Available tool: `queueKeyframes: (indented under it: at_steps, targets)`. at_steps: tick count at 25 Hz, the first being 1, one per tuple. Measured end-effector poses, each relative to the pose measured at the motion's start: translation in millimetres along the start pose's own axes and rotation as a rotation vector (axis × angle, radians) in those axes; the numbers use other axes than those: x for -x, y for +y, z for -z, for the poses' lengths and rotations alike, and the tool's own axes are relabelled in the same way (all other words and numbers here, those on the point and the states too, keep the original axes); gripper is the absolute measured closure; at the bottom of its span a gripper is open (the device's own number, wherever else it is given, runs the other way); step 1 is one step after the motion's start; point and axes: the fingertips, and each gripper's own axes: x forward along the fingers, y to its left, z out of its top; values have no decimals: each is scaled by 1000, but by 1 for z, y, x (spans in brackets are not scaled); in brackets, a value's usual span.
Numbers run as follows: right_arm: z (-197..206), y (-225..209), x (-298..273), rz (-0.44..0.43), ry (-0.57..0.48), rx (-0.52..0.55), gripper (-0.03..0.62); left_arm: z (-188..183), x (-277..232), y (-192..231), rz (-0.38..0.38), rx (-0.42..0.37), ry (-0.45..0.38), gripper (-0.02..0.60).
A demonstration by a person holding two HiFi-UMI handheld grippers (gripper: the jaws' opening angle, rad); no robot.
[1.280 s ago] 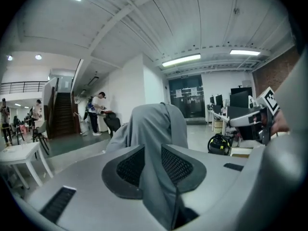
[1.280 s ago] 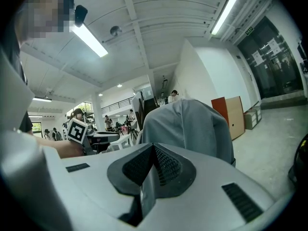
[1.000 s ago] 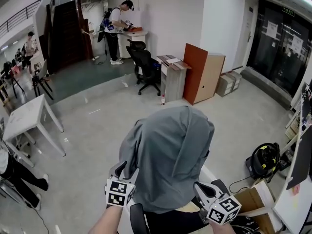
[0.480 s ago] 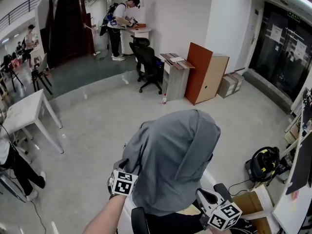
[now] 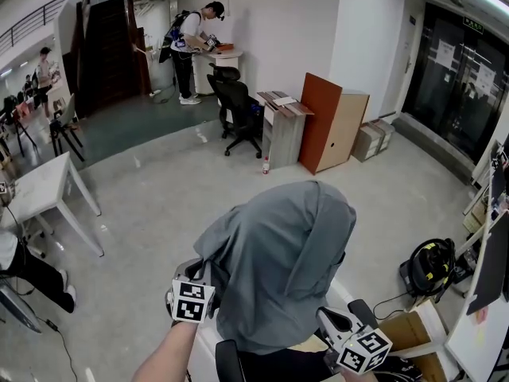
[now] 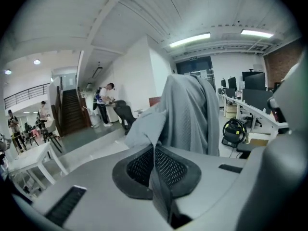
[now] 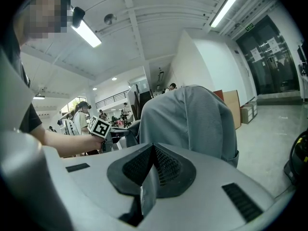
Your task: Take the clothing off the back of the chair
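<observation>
A grey garment (image 5: 286, 253) hangs draped over a chair back and hides it completely. Only a dark part of the chair (image 5: 226, 361) shows below the cloth. My left gripper (image 5: 208, 277) is at the garment's lower left edge. In the left gripper view the jaws (image 6: 155, 150) are shut, with a fold of the grey garment (image 6: 187, 112) pinched between the mesh pads. My right gripper (image 5: 328, 318) is at the lower right edge. Its jaws (image 7: 153, 150) are also shut on a strip of the same garment (image 7: 192, 119).
A white table (image 5: 44, 185) stands at the left, with a person's legs (image 5: 36, 273) near it. A black office chair (image 5: 238, 110), an orange-brown cabinet (image 5: 330, 122) and a person at a desk (image 5: 191, 46) are farther back. A black-and-yellow machine (image 5: 433, 265) and a cardboard box (image 5: 413, 325) are at the right.
My left gripper has moved in against the garment's left edge and its jaws have closed on the cloth. The right gripper has kept its grip and place.
</observation>
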Motion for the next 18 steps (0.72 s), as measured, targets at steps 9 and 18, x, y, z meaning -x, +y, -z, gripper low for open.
queueKeyframes:
  at_steps: [9,18]
  targets:
    - [-11,22,-1,-54,-23,34,580,-112,94,51,-133,17,-312,574]
    - [-23,28,-17,-70,-12,108,579,-167,153,12,-48,-18,-478,574]
